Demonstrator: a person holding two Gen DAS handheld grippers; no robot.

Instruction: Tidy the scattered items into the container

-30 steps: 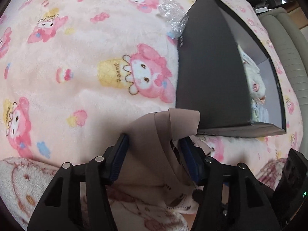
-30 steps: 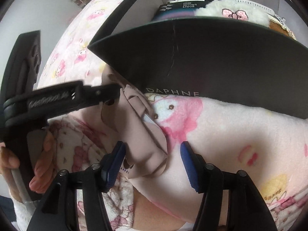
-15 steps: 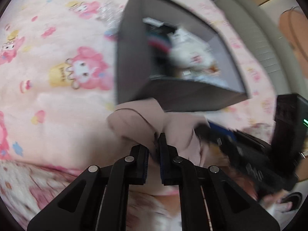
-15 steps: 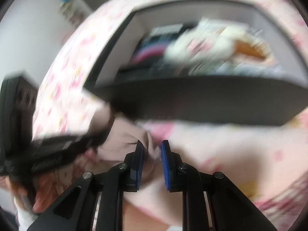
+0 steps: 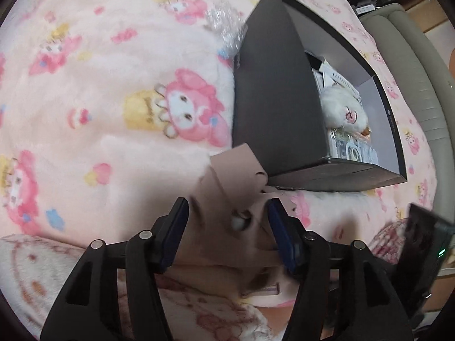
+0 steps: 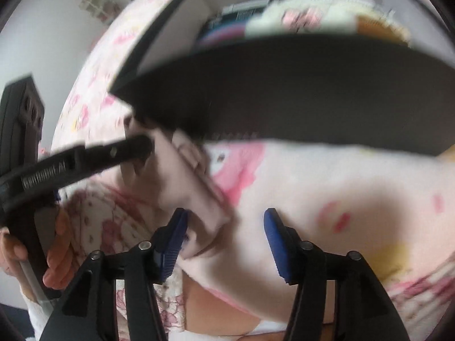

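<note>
A beige-pink fabric piece [image 5: 227, 196] lies crumpled on the pink cartoon blanket [image 5: 113, 99] by the near corner of the dark open box [image 5: 273, 105]. My left gripper [image 5: 227, 233] is open, its jaws either side of the fabric. The box holds a white plush toy [image 5: 344, 110] and packets. In the right wrist view the same fabric [image 6: 187, 182] lies just ahead and left of my open right gripper [image 6: 224, 236], below the box wall [image 6: 284, 91]. The left gripper's finger [image 6: 93, 159] reaches the fabric there.
A crinkled clear plastic wrap [image 5: 224, 25] lies on the blanket behind the box. A beige sofa cushion [image 5: 412, 56] borders the blanket at the right. The person's hand [image 6: 54, 258] and patterned sleeve [image 6: 113, 221] show at the left.
Half a second ago both grippers were shut at the fabric; now both are open again and the fabric lies on the blanket by the box corner.
</note>
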